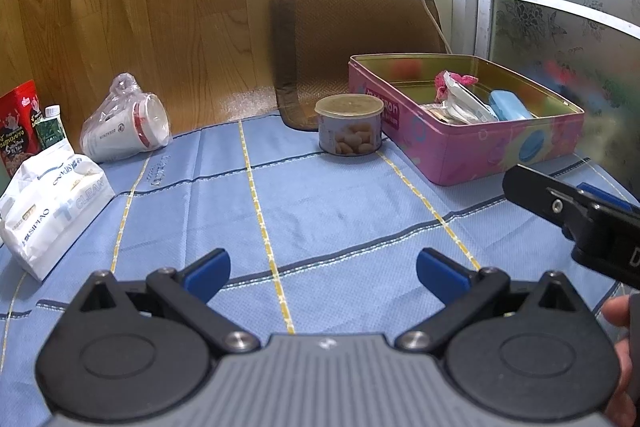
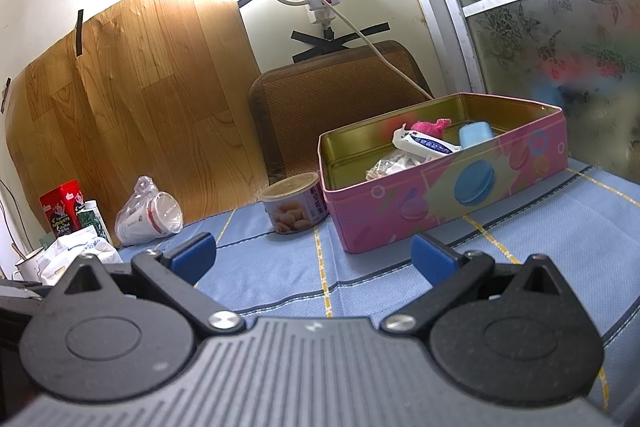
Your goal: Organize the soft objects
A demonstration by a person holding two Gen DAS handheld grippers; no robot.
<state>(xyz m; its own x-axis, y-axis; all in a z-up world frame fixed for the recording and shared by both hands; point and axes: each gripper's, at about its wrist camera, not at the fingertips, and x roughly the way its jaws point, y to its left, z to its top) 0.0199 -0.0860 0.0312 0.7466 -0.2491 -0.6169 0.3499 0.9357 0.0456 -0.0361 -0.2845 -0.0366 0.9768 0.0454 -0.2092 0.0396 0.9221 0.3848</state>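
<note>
Both grippers, left gripper (image 1: 323,273) and right gripper (image 2: 313,255), gape empty; pink tin (image 2: 460,203) holds pink cloth (image 2: 432,126), blue case (image 2: 475,133).

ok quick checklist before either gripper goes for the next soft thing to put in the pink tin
1. Left gripper open and holding nothing: ok.
2. Right gripper open and holding nothing: ok.
3. Pink tin lidless, with room along its near-left side: ok.
4. White tissue pack on the blue cloth, nothing on top of it: ok.
5. Snack can touching the tin: cannot tell.
6. Bagged cups lying on their side, free to roll: cannot tell.
</note>
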